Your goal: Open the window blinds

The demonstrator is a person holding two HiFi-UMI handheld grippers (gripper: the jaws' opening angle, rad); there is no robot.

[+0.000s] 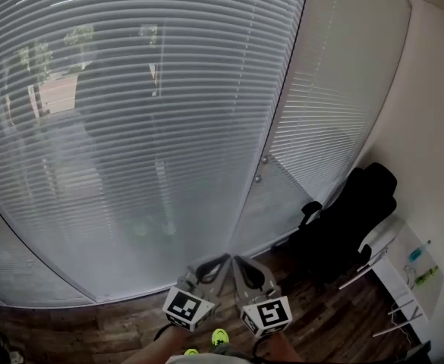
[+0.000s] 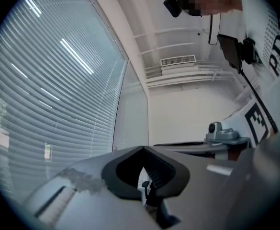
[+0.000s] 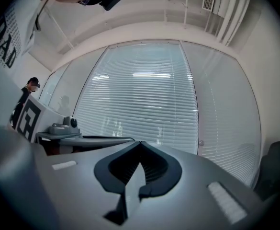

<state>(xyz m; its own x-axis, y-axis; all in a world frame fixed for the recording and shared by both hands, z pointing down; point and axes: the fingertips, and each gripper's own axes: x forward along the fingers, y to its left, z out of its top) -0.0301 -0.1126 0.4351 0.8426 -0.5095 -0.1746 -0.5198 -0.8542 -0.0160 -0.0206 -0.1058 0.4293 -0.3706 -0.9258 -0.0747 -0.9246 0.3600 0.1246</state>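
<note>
The wide white slatted window blinds [image 1: 130, 127] fill most of what you see. They hang fully lowered from the top of the head view down to just above the floor. Their horizontal slats are thin enough apart that trees and a pale strip of ground show dimly through them. To the right of those blinds, past a slim grey frame post [image 1: 271, 150], a second narrower panel of white slats [image 1: 335, 89] is lowered too. Right of that panel stands the plain white wall [image 1: 434, 127].

Below the blinds runs the dark brown wooden plank floor [image 1: 115, 324]. A black padded office chair [image 1: 351, 218] sits on it, near the lower right corner of the blinds and close to the wall. Just beyond the chair, further from the blinds, is a white table [image 1: 396, 283]. The small blue and green items on it are too small to identify.

Your two grey grippers point at the foot of the blinds, near the frame post, without touching the slats. They sit side by side, with their tips almost meeting. The left gripper [image 1: 226, 258] has its jaws closed tip to tip with nothing between them. The right gripper [image 1: 237, 259] is likewise closed and empty. Your yellow-green shoe tips [image 1: 220, 337] show beneath them.
</note>
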